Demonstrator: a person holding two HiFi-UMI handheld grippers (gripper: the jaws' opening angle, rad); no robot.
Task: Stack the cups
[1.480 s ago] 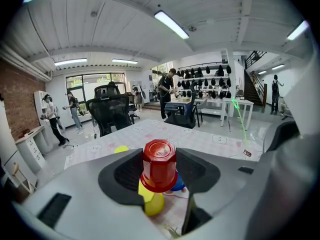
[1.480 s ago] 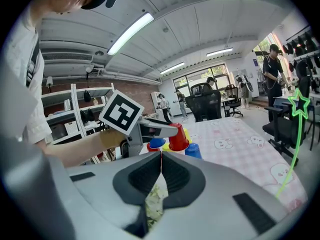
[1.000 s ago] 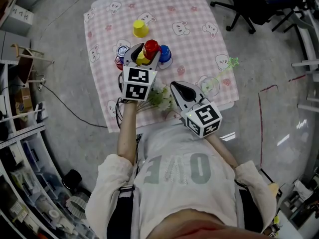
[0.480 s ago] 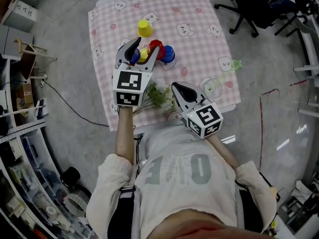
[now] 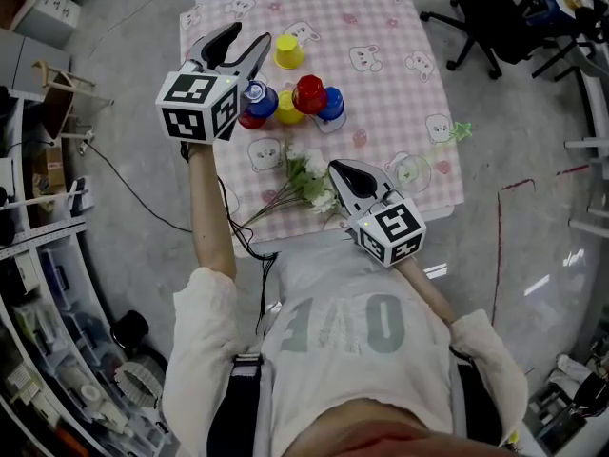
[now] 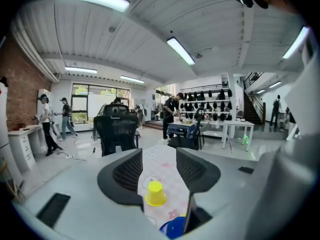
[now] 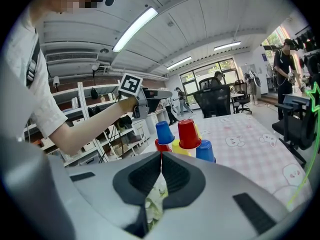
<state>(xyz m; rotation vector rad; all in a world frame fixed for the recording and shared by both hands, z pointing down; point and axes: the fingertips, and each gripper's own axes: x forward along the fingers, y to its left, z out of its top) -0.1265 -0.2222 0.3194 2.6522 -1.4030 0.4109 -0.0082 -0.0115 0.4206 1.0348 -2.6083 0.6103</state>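
Note:
Upside-down cups stand on the pink checked cloth (image 5: pixel 381 27). A yellow cup (image 5: pixel 288 51) (image 6: pixel 155 193) stands alone at the far side. Nearer is a cluster: a blue cup (image 5: pixel 260 97) (image 7: pixel 164 132) on a red cup (image 5: pixel 250 119) (image 7: pixel 161 145), a yellow cup (image 5: pixel 288 109), a taller red cup (image 5: pixel 309 93) (image 7: pixel 188 133) and a blue cup (image 5: pixel 332 106) (image 7: pixel 205 150). My left gripper (image 5: pixel 245 41) (image 6: pixel 159 159) is held high, left of the cluster, open and empty. My right gripper (image 5: pixel 335 166) (image 7: pixel 160 156) is shut near the cloth's front edge, beside the flowers.
A bunch of white flowers (image 5: pixel 306 181) with green stems lies on the cloth in front of the cups. Office chairs (image 5: pixel 476 8) stand to the right of the table, shelving (image 5: pixel 38 284) to the left. Cables (image 5: pixel 124 193) run over the grey floor.
My left gripper has risen off the cup cluster and swung up and to the left, still open. A blue cup now shows on the red cup. The right gripper has kept still.

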